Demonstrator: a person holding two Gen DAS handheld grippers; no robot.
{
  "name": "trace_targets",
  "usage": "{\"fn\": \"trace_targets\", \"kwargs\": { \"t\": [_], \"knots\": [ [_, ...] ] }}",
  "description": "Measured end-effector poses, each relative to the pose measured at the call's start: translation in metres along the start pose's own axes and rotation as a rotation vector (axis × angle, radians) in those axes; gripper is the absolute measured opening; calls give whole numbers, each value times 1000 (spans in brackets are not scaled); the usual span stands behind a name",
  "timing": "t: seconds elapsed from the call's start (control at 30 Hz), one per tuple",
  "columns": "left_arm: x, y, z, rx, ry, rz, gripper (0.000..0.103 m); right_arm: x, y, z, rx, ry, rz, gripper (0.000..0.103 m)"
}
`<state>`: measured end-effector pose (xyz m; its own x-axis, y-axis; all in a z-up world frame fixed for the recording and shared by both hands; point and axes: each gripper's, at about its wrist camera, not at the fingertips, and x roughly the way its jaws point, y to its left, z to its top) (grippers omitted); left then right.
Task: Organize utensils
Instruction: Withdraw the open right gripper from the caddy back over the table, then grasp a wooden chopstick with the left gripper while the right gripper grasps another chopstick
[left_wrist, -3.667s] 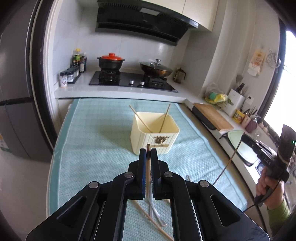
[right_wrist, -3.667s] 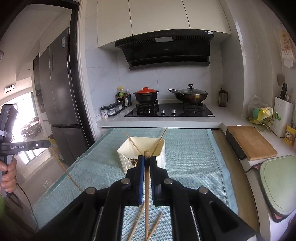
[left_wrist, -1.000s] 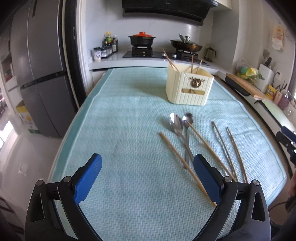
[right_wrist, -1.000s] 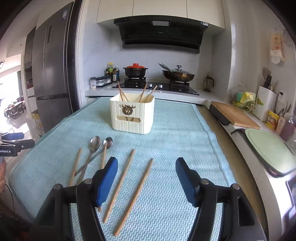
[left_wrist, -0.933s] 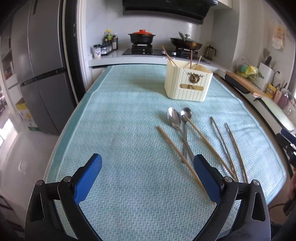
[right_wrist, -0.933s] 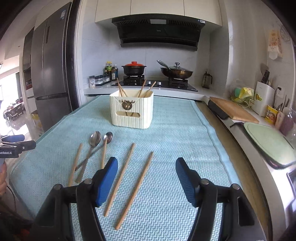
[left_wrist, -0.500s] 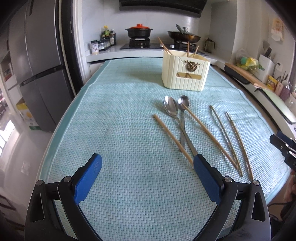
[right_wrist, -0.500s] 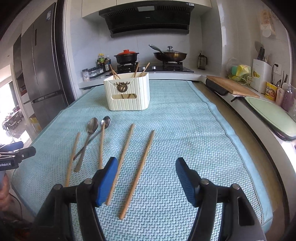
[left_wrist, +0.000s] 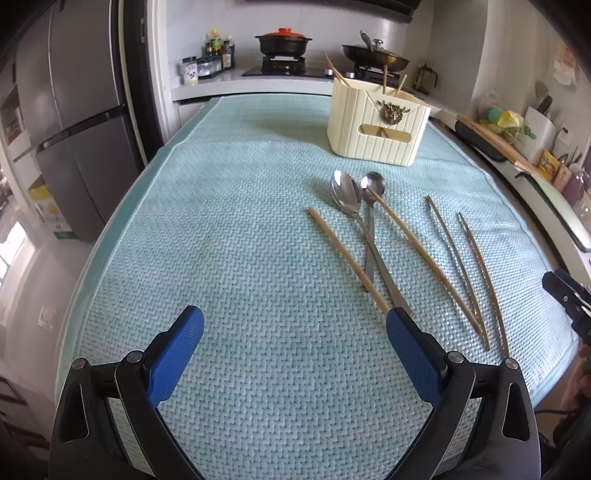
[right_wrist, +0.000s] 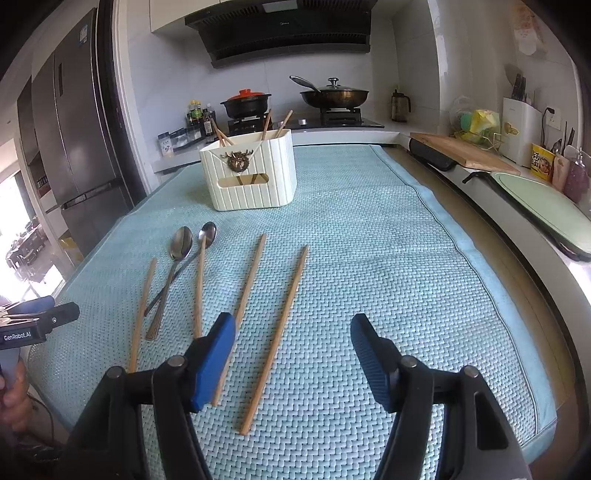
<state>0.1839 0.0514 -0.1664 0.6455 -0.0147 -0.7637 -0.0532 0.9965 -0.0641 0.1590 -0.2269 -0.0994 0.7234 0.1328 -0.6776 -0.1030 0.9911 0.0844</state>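
Observation:
A cream utensil holder (left_wrist: 378, 123) (right_wrist: 249, 175) stands on the pale blue mat (left_wrist: 240, 240) with several chopsticks leaning inside. Two metal spoons (left_wrist: 345, 195) (right_wrist: 180, 245) lie crossed in front of it among several loose wooden chopsticks (left_wrist: 347, 254) (right_wrist: 275, 339). My left gripper (left_wrist: 293, 328) hangs open and empty over the mat's near left part; its right pad sits just past the ends of one chopstick and a spoon handle. My right gripper (right_wrist: 293, 341) is open and empty, low over the two rightmost chopsticks, one of which lies between its jaws. Each gripper shows at the other view's edge.
A stove with a red-lidded pot (right_wrist: 245, 103) and a lidded wok (right_wrist: 334, 96) lines the far counter. A wooden cutting board (right_wrist: 467, 153) and a pale green board (right_wrist: 543, 205) lie along the right counter. A tall grey fridge (left_wrist: 74, 122) stands left. A hand (right_wrist: 14, 391) holds the left gripper.
Both grippers went from shut on chopsticks over the holder to open and empty, pulled back. Over the last second both sank toward the mat, and the holder and loose utensils appear nearer.

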Motion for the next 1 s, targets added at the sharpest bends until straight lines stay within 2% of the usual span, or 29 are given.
{"fn": "trace_targets", "kwargs": {
  "t": [0.3, 0.5, 0.67, 0.8, 1.0],
  "knots": [
    [9, 2, 1, -27, 33, -13, 99, 1, -2, 1, 10, 0, 3, 66],
    [25, -5, 19, -22, 49, -36, 99, 5, 1, -1, 8, 17, 18, 66],
    [57, -7, 47, -35, 65, -19, 99, 2, 3, 1, -1, 7, 24, 66],
    [91, -6, 64, -63, 121, -7, 99, 2, 0, 0, 9, 14, 26, 66],
    [125, -16, 70, -15, 182, 48, 99, 3, -6, -1, 26, 18, 22, 66]
  ]
}}
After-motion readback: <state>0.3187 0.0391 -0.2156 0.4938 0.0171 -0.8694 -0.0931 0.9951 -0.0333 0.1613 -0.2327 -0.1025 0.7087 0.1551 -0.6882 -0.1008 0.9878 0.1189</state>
